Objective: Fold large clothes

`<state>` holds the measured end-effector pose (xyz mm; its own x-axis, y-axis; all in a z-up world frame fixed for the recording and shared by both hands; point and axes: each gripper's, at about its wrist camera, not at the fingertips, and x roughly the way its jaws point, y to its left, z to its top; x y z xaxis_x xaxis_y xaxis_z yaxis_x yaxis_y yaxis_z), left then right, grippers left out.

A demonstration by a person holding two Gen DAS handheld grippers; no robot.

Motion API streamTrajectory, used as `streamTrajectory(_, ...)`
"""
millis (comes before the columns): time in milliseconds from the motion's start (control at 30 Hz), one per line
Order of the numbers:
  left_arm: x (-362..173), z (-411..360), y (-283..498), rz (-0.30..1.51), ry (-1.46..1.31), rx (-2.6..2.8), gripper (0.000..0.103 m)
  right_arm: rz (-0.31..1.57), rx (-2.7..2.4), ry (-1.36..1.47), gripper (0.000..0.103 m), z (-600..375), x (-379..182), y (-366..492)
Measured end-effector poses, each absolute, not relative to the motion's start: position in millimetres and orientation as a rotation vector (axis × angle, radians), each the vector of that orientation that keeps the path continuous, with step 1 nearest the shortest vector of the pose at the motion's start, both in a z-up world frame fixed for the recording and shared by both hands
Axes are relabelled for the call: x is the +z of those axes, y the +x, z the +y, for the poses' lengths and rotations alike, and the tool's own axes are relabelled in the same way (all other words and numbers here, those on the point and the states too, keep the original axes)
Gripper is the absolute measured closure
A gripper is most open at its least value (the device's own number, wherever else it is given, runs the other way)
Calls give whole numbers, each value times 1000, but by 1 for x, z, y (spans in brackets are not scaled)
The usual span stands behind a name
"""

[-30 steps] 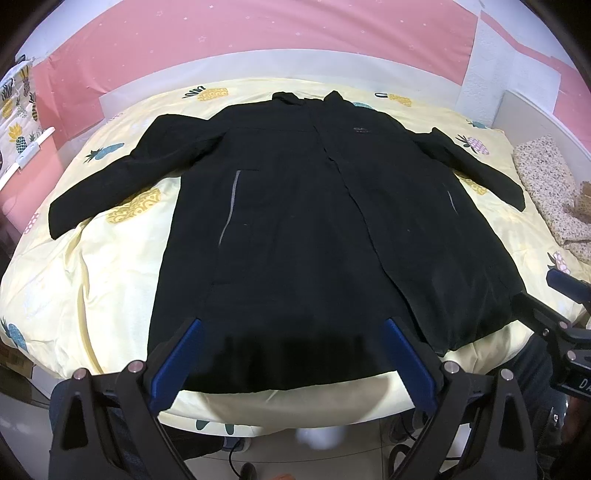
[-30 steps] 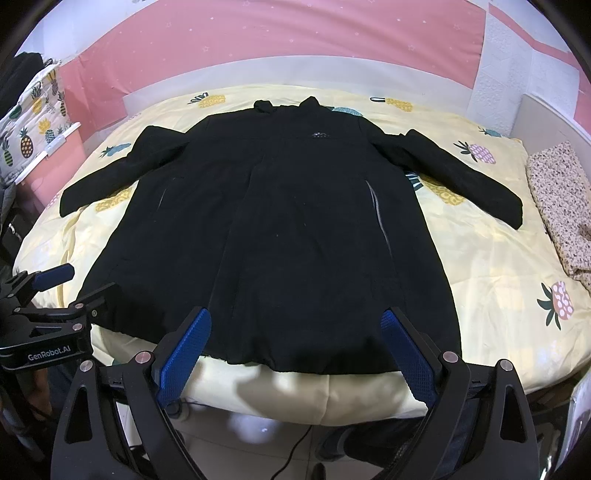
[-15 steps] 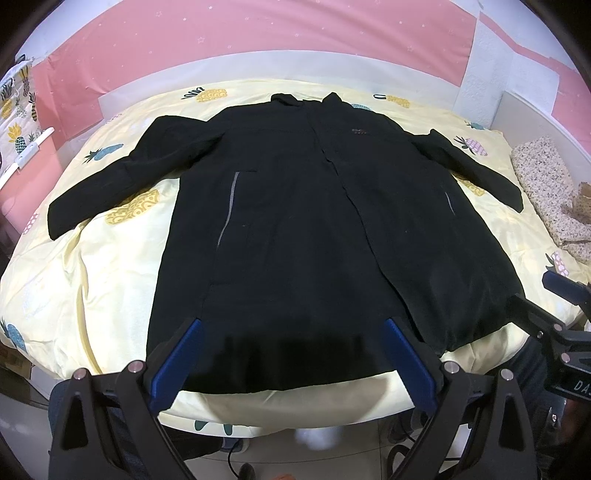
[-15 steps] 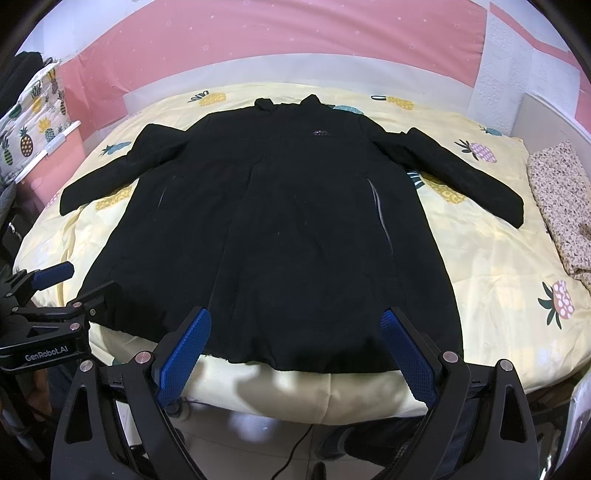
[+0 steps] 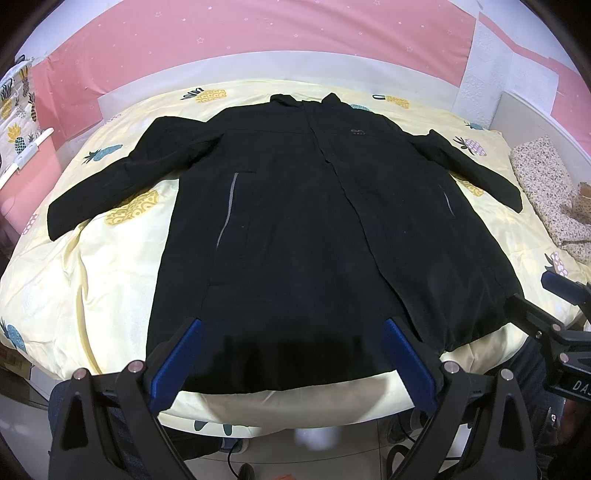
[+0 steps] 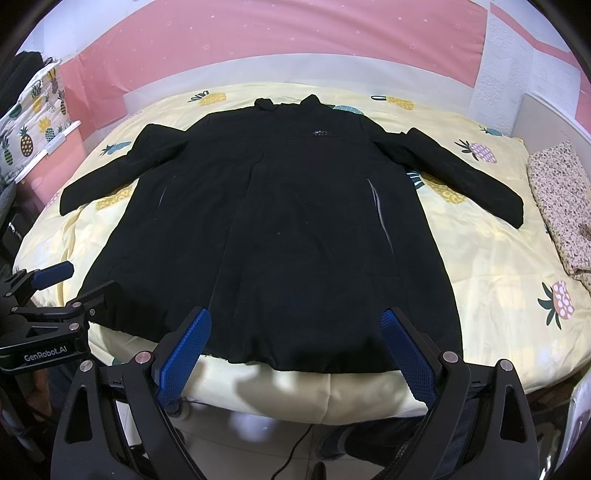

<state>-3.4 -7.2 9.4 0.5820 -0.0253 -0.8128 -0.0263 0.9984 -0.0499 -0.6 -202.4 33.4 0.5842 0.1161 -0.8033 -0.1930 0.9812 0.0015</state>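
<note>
A long black coat [image 5: 314, 229] lies face up and fully spread on a bed [image 5: 92, 280] covered with a pale yellow pineapple-print sheet, collar toward the pink wall [image 5: 258, 33], both sleeves stretched out to the sides and the hem at the near edge of the mattress. No fold is made yet: the front is closed and flat, the sleeves are unfolded, so by the look of it the whole job is still ahead, probably beginning with a sleeve or a side panel brought in over the body.

The left tongs [image 5: 291, 354] hover over the hem with blue pads spread wide, gripping nothing; the right tongs [image 6: 295, 350] hang likewise at the hem, spread and empty. Each pair shows at the edge of the other's view, flanking the coat's lower corners. A flowered cloth [image 6: 557, 199] lies at the bed's right side, well apart from the coat.

Against the frames of a second and half a second ago, almost nothing differs: the coat has not moved, and both tongs hold nearly the same spot, open as before.
</note>
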Motion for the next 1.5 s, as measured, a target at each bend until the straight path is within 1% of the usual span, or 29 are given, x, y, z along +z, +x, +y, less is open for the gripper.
streamTrajectory(900, 11, -14, -2, 952, -65, -4, 5, 932, 185, -93, 9, -199, 30, 0)
streamTrajectory(1500, -2, -4, 10, 979, -87, -9, 5, 948, 212, -100, 9, -191, 21, 12)
